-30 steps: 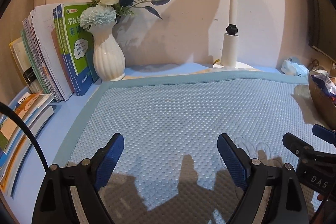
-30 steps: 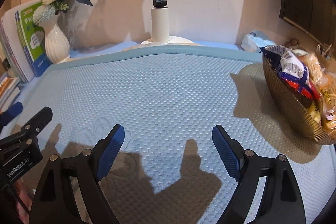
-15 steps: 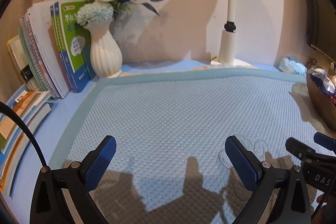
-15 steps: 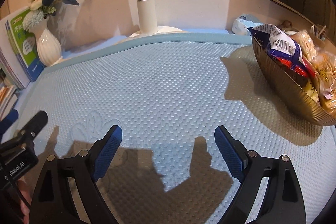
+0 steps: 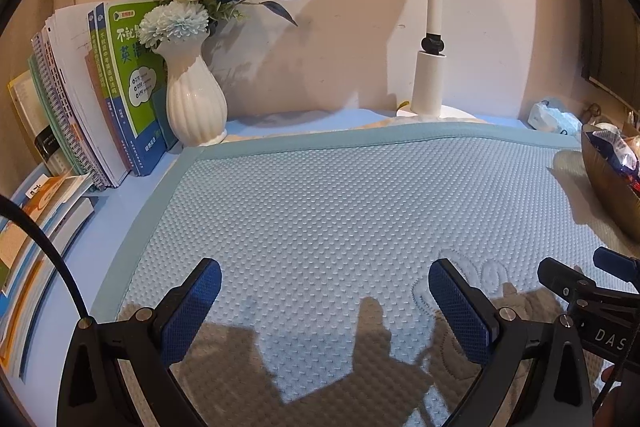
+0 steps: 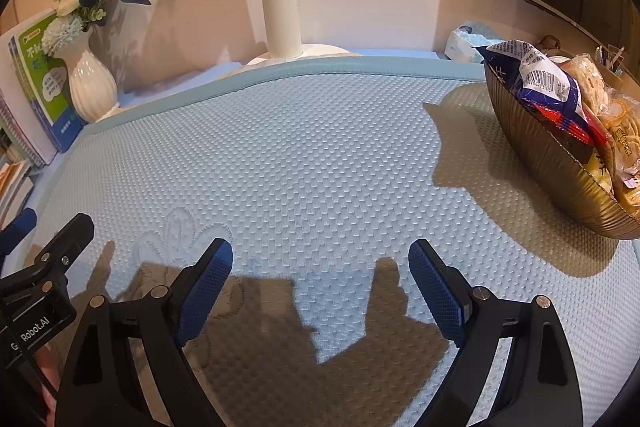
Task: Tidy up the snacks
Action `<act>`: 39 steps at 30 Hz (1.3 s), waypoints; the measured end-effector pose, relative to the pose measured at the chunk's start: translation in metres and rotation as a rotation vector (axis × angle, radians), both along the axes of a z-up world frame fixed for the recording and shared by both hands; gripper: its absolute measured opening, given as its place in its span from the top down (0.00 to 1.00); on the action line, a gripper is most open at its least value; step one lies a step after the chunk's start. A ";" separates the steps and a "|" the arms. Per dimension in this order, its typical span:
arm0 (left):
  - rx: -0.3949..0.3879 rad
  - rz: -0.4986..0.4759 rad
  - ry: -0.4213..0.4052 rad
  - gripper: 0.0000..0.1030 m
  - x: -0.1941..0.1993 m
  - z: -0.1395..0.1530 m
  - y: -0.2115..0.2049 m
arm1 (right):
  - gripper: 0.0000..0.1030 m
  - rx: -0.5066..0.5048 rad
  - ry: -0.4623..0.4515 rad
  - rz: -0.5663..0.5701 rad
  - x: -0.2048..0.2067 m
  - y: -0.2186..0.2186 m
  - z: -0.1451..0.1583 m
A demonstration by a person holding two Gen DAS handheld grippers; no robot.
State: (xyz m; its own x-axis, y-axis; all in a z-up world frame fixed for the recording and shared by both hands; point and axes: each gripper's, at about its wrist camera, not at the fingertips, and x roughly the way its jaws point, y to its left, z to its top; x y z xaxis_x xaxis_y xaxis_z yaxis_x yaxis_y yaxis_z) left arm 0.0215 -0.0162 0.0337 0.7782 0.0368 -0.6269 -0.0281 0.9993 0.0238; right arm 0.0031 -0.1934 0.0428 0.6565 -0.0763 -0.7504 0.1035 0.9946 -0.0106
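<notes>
A ribbed golden-brown bowl stands at the right of the blue textured mat, piled with wrapped snacks; a blue-and-white packet lies on top beside round pastries. The same bowl shows at the right edge of the left wrist view. My left gripper hovers open over the near mat with nothing between its blue pads. My right gripper is open and empty too, left of the bowl and apart from it. Each gripper shows at the other view's edge: the right gripper, the left gripper.
At the back left a white vase of blue flowers stands beside upright books, with more books lying flat at the left edge. A white lamp post rises at the back wall. A tissue pack lies behind the bowl.
My left gripper's jaws have spread wider. The right wrist view has swung slightly right, so the bowl sits more toward the centre; the right jaws opened only a touch.
</notes>
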 end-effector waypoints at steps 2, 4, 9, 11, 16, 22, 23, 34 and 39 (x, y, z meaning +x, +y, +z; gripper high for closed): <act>0.000 0.002 0.000 0.00 0.000 0.000 0.000 | 0.13 -0.003 0.005 0.002 0.001 0.000 -0.001; -0.001 0.004 0.000 0.00 0.000 0.000 0.000 | 0.13 -0.004 0.007 0.004 0.002 0.000 -0.001; -0.005 0.006 0.000 0.00 0.001 0.000 0.003 | 0.13 -0.003 0.007 0.005 0.002 0.000 -0.001; -0.004 0.006 0.001 0.00 0.001 0.000 0.003 | 0.12 -0.003 0.007 0.005 0.002 0.001 -0.001; -0.007 0.009 -0.004 0.00 0.002 0.000 0.004 | 0.12 -0.004 0.009 0.004 0.002 0.001 -0.001; -0.005 0.010 -0.001 0.00 0.002 0.000 0.005 | 0.12 -0.005 0.011 0.005 0.002 0.002 -0.001; -0.005 0.009 -0.001 0.00 0.002 0.000 0.005 | 0.12 -0.005 0.011 0.005 0.002 0.002 -0.001; -0.003 -0.002 0.002 0.00 0.002 -0.001 0.004 | 0.12 -0.003 0.011 0.008 0.003 0.001 -0.001; 0.004 -0.009 0.002 0.00 0.002 -0.001 0.002 | 0.12 -0.001 0.012 0.010 0.003 0.001 -0.002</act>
